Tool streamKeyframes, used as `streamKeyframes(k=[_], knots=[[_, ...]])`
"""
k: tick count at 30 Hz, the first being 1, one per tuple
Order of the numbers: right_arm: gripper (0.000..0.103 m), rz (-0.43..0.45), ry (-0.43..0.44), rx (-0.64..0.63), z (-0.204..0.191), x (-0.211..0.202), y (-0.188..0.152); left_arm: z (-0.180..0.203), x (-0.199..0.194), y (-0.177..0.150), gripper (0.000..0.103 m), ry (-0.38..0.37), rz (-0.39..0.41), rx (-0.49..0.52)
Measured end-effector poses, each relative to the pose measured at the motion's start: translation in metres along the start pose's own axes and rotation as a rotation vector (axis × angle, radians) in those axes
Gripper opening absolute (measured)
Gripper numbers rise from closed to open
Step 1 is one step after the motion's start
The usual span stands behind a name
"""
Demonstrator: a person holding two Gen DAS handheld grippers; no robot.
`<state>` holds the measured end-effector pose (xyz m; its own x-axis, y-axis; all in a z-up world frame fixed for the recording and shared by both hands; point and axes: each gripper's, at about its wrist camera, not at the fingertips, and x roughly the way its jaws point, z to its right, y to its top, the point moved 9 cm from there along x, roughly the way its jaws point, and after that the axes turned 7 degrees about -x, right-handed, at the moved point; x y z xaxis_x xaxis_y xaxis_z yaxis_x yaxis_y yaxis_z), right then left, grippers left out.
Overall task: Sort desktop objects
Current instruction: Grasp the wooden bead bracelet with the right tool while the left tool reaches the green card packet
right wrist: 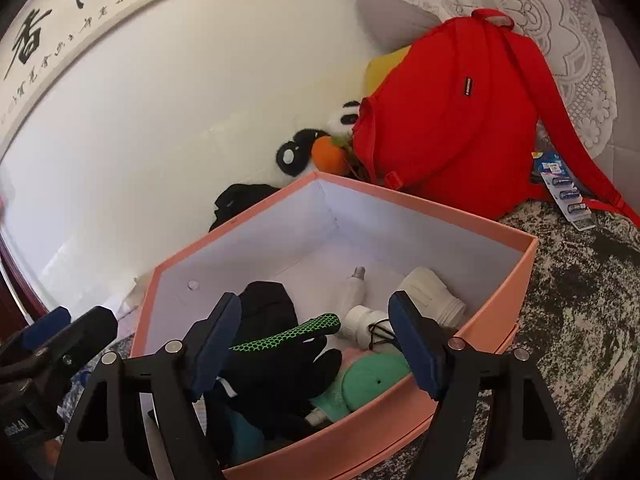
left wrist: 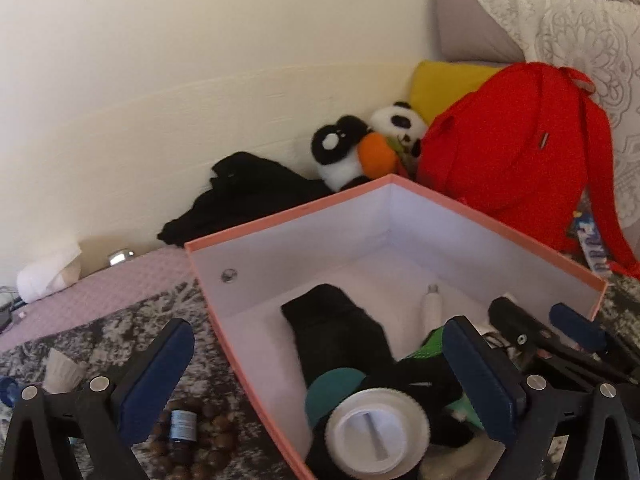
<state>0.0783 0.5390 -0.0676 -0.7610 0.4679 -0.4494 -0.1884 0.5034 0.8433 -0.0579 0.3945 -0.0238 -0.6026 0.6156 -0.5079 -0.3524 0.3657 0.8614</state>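
While both sets of tongs hang spread apart and hold nothing, a salmon-pink cardboard box (right wrist: pixel 516 280) with smooth white inner walls sits open on a surface covered in mottled black-and-white cloth (right wrist: pixel 580 300). The left tongs (left wrist: pixel 320 368) straddle the box's near-left wall, one blue-padded finger outside over the cloth, the other above the contents. The right tongs (right wrist: pixel 316 344) hover over the near part of the box interior.

Inside the box lies a soft black fabric bundle (left wrist: pixel 336 320), a black glove with a green honeycomb-textured strip (right wrist: pixel 296 332), a round ribbed white lid with a slot (left wrist: pixel 376 432), a teal disc (left wrist: pixel 332 392) touching that lid, a mint-green rounded piece (right wrist: pixel 372 380), a slim white bottle with a metallic tip (right wrist: pixel 354 288), a short white cylindrical part (right wrist: pixel 364 320) just beside it, and a larger white cylindrical piece (right wrist: pixel 428 292) against the right wall.

Outside the box, near the left tongs, a string of round brown wooden beads (left wrist: pixel 216 440) encircles a small blue-labelled vial (left wrist: pixel 182 426). Towards the far edge, against the wall, rest crumpled black cloth (left wrist: pixel 248 196), fluffy panda plush toys (left wrist: pixel 360 144) with an orange ball, and a red fabric backpack (right wrist: pixel 460 120). A blister strip of batteries (right wrist: pixel 568 196) lies beside the backpack at the right edge.
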Motion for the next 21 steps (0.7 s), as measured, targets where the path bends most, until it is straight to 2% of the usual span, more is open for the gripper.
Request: streamKeyframes(k=[7, 11, 18, 21], knots=[[0.079, 0.07, 0.02, 0.007, -0.014, -0.021, 0.01, -0.028, -0.012, -0.002, 0.102, 0.072, 0.004, 0.01], [0.074, 0.083, 0.061, -0.016, -0.036, -0.028, 0.009, -0.063, -0.021, -0.003, 0.102, 0.123, -0.003, -0.027], [0.07, 0.169, 0.13, -0.124, -0.101, -0.049, 0.005, -0.165, -0.039, -0.021, 0.102, 0.269, -0.024, -0.164], [0.07, 0.195, 0.195, -0.192, -0.137, -0.057, -0.001, -0.207, -0.042, -0.039, 0.102, 0.293, -0.055, -0.242]])
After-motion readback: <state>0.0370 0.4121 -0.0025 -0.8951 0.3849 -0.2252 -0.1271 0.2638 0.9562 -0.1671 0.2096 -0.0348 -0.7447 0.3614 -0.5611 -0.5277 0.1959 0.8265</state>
